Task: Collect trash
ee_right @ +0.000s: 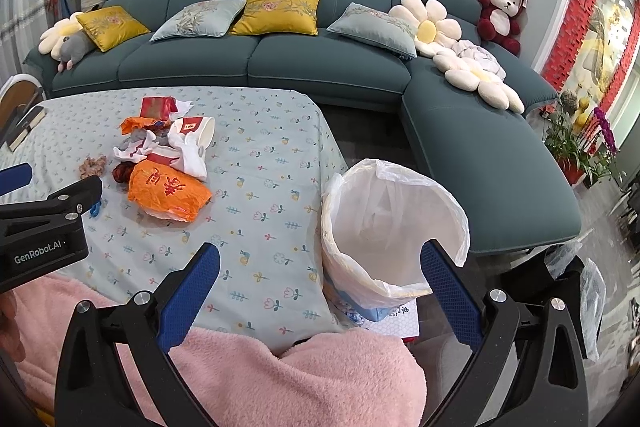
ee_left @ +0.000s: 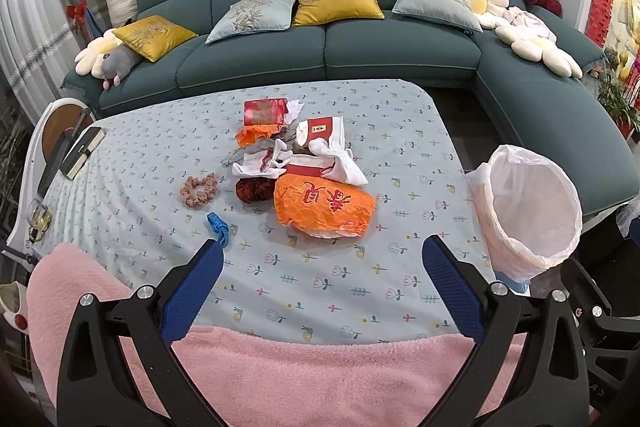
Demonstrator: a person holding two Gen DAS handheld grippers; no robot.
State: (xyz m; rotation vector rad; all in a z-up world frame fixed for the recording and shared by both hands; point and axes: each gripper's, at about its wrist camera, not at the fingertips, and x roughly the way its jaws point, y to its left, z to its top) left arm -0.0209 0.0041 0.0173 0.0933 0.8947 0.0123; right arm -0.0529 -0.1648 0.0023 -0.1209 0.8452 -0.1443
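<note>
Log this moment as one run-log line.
left gripper: open, empty | right gripper: open, empty | trash pile: untouched on table | lined bin: at table's right edge

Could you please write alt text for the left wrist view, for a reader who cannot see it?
The open left tongs hover empty over a table with a floral cloth strewn with trash: an orange plastic bag, white wrappers and a red packet. A white-lined bin stands at the table's right edge, a teal sofa behind.
</note>
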